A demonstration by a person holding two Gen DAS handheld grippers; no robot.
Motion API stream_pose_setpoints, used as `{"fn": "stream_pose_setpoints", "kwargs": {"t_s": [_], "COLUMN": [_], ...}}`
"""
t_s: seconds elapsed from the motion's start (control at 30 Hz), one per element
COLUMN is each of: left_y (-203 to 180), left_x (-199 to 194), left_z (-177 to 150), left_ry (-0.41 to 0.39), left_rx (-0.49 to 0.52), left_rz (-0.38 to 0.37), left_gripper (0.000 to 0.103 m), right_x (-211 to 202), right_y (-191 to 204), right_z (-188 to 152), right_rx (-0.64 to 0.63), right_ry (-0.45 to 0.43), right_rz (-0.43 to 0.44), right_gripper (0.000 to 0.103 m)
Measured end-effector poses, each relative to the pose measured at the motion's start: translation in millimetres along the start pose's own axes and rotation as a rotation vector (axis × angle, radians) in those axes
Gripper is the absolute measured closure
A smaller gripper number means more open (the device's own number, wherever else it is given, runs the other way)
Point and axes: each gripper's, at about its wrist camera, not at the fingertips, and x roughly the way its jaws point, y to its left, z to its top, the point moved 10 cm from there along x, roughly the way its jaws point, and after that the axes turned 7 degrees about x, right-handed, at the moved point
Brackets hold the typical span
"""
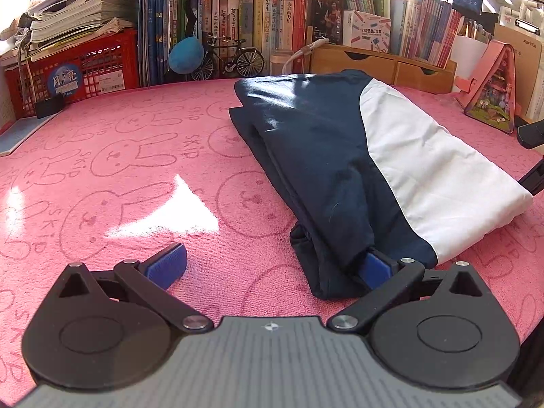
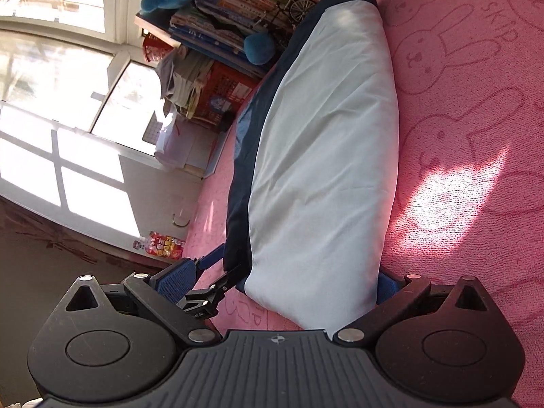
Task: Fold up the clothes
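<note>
A folded navy and white garment (image 1: 357, 170) lies on the pink rabbit-print cloth (image 1: 136, 187). My left gripper (image 1: 272, 265) is open at the garment's near navy end; its right finger (image 1: 375, 267) is tucked under a fold, its left finger (image 1: 168, 263) rests on the cloth. In the right wrist view the garment (image 2: 323, 153) stretches away from me, white side up. My right gripper (image 2: 282, 282) is open around its near white end, with one pad (image 2: 176, 280) to the left and the other mostly hidden behind the fabric.
Books (image 1: 255, 17), a red crate (image 1: 85, 68) with paper stacks, a model bicycle (image 1: 234, 57) and wooden drawers (image 1: 374, 64) line the far edge. A pink house-shaped toy (image 1: 493, 91) stands at the right. The table edge and floor lie left in the right wrist view (image 2: 68, 255).
</note>
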Motion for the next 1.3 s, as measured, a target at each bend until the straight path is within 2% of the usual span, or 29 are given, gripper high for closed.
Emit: {"fn": "stream_pose_setpoints", "kwargs": {"t_s": [0.13,0.23,0.43,0.53,0.57,0.67,0.97,1.03,1.1,1.17,1.23,1.3], "left_y": [0.5,0.5,-0.3,-0.5,-0.5,-0.6,-1.2,-1.1,1.1,5.8,7.9,-0.9], "left_x": [-0.3,-0.5,-0.6,-1.2,-1.1,-1.1,-1.5,-1.6,-2.4,-6.1,-15.8,-30.8], "left_z": [0.1,0.0,0.0,-0.6,-0.5,-0.2,0.0,0.4,1.3,2.8,2.3,2.7], "left_ry": [0.000,0.000,-0.002,-0.007,-0.007,-0.008,-0.008,0.000,0.019,0.043,0.063,0.051], "left_rx": [-0.006,-0.007,-0.006,-0.003,-0.002,-0.003,-0.009,-0.005,-0.012,-0.065,-0.159,-0.225], "left_rz": [-0.003,-0.006,-0.010,-0.012,-0.011,-0.010,-0.006,-0.017,-0.050,-0.112,-0.225,-0.372], "left_gripper": [0.000,0.000,0.000,0.000,0.000,0.000,0.000,0.000,0.000,0.000,0.000,0.000], "right_x": [19.2,30.9,23.5,11.3,6.8,0.0,18.2,18.7,17.8,15.5,13.1,10.6], "right_y": [3.5,7.4,1.6,-7.9,-12.7,-24.8,-11.5,-10.7,-12.2,-16.0,-16.1,-10.2], "right_z": [9.6,13.9,10.0,1.6,-0.9,-3.8,-1.9,-3.7,-4.9,-3.5,-0.3,3.0], "right_rx": [0.004,-0.008,0.030,0.048,0.058,0.097,0.050,0.053,0.088,0.158,0.197,0.205], "right_ry": [-0.024,-0.045,-0.072,-0.111,-0.130,-0.172,-0.193,-0.209,-0.216,-0.216,-0.214,-0.221], "right_rz": [-0.057,-0.068,-0.075,-0.092,-0.102,-0.108,-0.121,-0.148,-0.156,-0.132,-0.112,-0.100], "right_gripper": [0.000,0.000,0.002,0.023,0.035,0.056,0.051,0.056,0.062,0.067,0.071,0.073]}}
